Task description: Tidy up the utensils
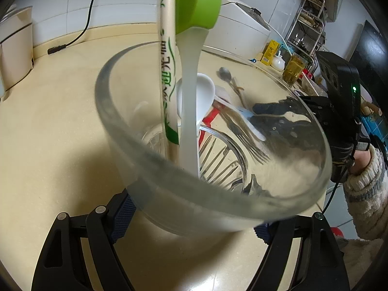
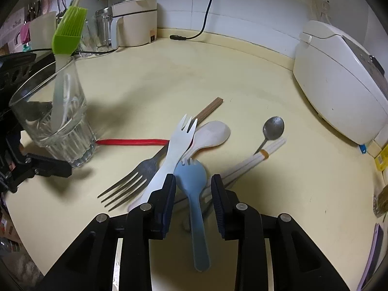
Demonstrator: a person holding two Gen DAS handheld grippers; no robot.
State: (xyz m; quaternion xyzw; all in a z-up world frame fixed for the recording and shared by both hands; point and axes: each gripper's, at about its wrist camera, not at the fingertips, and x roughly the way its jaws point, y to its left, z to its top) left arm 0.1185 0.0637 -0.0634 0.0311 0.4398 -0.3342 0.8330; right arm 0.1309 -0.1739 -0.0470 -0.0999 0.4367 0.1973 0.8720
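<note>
- Right tool (image 2: 193,181) is straddling the blue spork (image 2: 194,189), released; left tool (image 1: 194,220) is clenching the glass (image 1: 213,194).
- You're needing to pinch the spork next, then carry it to the glass.

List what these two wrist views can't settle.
- Left wrist: the glass fills the frame; the metal fork and countertop pile show only warped through its wall.
- Left wrist: the green brush head is cut off by the top edge.
- Right wrist: the blue spork lies between the right gripper fingers; contact with the left pad is unclear.
- Right wrist: the frame edge crops the left gripper.
</note>
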